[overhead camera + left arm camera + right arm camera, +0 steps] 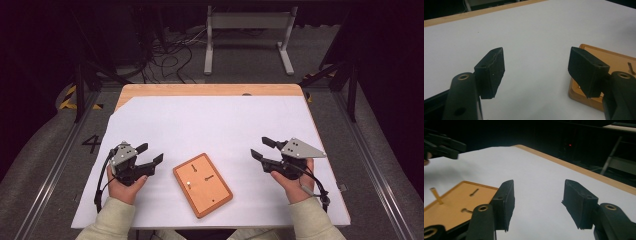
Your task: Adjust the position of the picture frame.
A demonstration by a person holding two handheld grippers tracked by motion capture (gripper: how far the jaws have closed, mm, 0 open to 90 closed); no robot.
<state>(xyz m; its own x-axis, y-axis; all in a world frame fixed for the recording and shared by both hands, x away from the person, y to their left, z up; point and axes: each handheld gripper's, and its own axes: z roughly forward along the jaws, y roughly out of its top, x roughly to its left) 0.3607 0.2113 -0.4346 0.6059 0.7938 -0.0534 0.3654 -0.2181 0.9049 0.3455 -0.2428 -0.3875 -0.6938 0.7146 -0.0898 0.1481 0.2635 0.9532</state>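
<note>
- Nearest, at the bottom edge of the high view: two pale sleeves, a hand under each tool.
- Left tool (149, 153) held just above the white surface (210, 125), jaws parted wide, nothing between them; pointing up and to the right, toward the wooden board (203, 184).
- In the left gripper view: black pads (491, 72) well apart over bare white sheet, a corner of the wooden board (596, 53) behind the right-hand jaw.
- Right tool (262, 148) level with the left one across the surface, jaws about half open and empty, aimed leftward; grey three-cornered plate (301, 148) on top.
- In the right gripper view: pads (507, 202) apart over the white sheet, the board (451, 205) low at left, the left tool (441, 146) blurred at top left.
- Wooden board flat on the surface between the two tools, near the front edge, turned at a slant; touched by neither tool.
- On the board: a small upright peg (189, 184), two dark slots (209, 177), a tiny dark dot near its lower corner.
- Further out: bare white sheet, then a strip of wooden table edge (210, 90).
- Beyond: grey floor, tangled cables (170, 55), a white metal frame (247, 37).
</note>
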